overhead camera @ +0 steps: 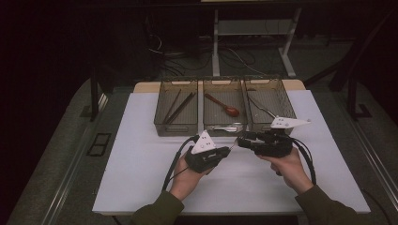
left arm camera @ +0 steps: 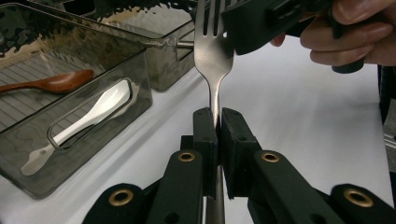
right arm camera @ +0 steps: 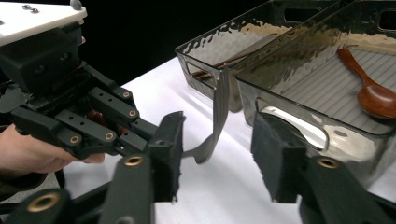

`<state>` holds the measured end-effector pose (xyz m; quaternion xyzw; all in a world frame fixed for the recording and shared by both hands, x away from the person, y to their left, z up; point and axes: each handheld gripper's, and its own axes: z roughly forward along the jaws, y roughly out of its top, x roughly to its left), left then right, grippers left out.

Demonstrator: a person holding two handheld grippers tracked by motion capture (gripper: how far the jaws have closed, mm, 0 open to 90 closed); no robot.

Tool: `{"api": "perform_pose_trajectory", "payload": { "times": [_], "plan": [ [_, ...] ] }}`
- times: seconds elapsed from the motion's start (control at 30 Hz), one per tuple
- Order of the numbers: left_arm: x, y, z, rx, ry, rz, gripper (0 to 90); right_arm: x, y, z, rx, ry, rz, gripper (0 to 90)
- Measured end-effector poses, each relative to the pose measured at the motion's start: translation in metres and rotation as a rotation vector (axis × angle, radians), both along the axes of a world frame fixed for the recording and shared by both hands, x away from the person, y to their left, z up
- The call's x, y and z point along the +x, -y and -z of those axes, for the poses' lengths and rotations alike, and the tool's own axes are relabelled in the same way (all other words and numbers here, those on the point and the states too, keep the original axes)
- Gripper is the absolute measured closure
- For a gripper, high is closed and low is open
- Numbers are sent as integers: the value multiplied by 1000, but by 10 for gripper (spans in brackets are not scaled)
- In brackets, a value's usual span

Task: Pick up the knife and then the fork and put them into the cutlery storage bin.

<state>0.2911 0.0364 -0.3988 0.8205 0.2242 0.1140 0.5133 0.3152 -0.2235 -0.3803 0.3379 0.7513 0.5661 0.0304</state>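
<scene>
A metal fork [left arm camera: 212,51] stands upright between the two grippers, above the white table [overhead camera: 141,154] and just in front of the trays. My left gripper [left arm camera: 216,119] is shut on the fork's handle, tines pointing away from it. My right gripper [right arm camera: 219,140] faces it from the right, with its jaws on either side of the fork's head [right arm camera: 218,107]; a gap shows on both sides, so the pads do not press on it. From above, the left gripper [overhead camera: 227,151] and the right gripper [overhead camera: 240,140] meet tip to tip near the table's middle.
Three dark clear trays stand in a row at the back. The left tray [overhead camera: 176,131] holds chopsticks [overhead camera: 178,107]. The middle tray [overhead camera: 224,80] holds a wooden spoon [overhead camera: 224,105] and a white spoon [left arm camera: 88,116]. The right tray [overhead camera: 270,80] holds thin metal cutlery.
</scene>
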Motion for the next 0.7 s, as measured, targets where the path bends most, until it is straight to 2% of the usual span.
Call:
{"api": "perform_pose_trajectory", "payload": {
  "times": [0.4,0.7],
  "plan": [
    [0,-1,-1,-1,11,-11,841,6,-10,0,9,1,-13,765],
    [0,-2,-2,-35,6,-17,837,7,-12,-2,25,27,2,844]
  ]
}}
